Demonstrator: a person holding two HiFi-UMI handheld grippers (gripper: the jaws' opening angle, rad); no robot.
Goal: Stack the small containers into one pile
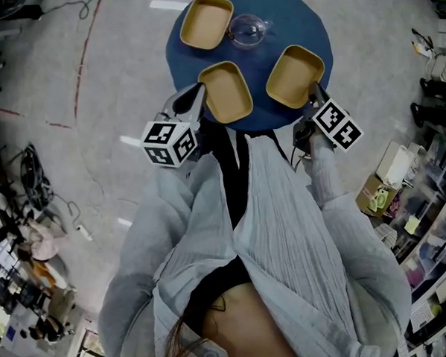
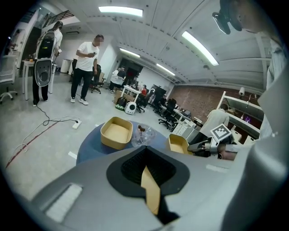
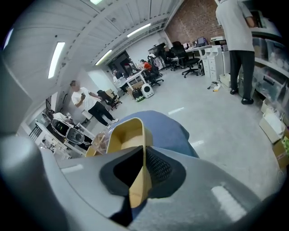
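Three small tan containers are over the round blue table [image 1: 306, 22]. One container [image 1: 206, 22] rests at the far left of it, beside a clear glass bowl [image 1: 247, 30]. My left gripper [image 1: 198, 98] is shut on the near wall of the middle container [image 1: 226, 90]; that wall shows as a tan strip [image 2: 151, 191] between the jaws of the left gripper [image 2: 146, 164]. My right gripper [image 1: 315, 91] is shut on the rim of the right container [image 1: 295, 75]. In the right gripper view this container [image 3: 128, 135] is tilted and clear of the table, clamped by the right gripper [image 3: 143, 155].
The table is small and round, with grey floor [image 1: 79, 69] on all sides. Cables lie on the floor at the left and boxes and shelves [image 1: 402, 183] stand at the right. People [image 2: 86, 67] stand in the room beyond the table.
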